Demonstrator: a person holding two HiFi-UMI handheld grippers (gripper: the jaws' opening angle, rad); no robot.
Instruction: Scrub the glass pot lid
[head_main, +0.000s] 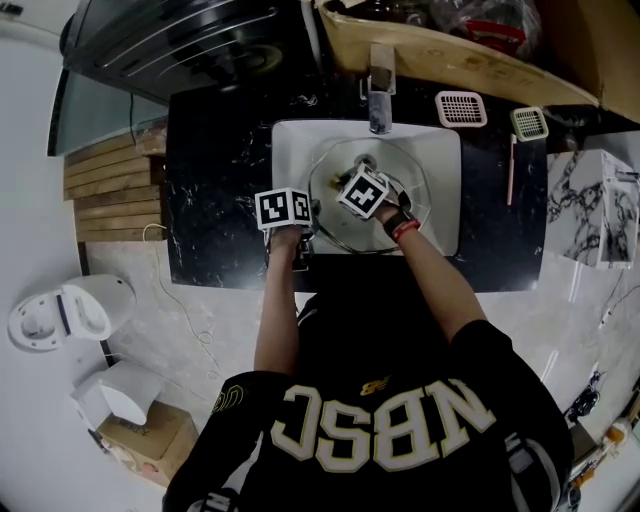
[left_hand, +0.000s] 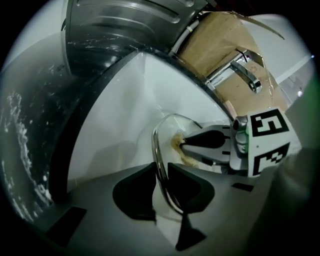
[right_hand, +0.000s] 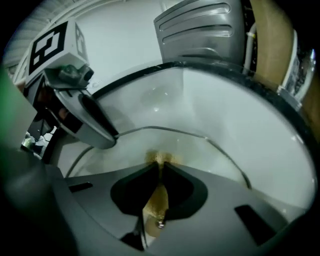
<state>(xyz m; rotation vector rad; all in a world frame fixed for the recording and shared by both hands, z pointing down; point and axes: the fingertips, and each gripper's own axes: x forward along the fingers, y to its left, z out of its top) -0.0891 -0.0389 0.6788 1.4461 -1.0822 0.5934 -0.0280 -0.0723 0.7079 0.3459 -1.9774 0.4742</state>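
White sink (head_main: 445, 150) containing the glass pot lid (head_main: 415, 185). The left gripper (left_hand: 161, 172) is clamped on the lid's metal rim. The right gripper (right_hand: 160, 167) pinches a yellow scouring pad (right_hand: 156, 200), whose tip meets the glass.

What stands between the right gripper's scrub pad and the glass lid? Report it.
Nothing visible. The right gripper holds a yellowish scrub pad whose tip touches the glass lid, inside the white sink. The left gripper clamps the lid's metal rim, clear of the pad.
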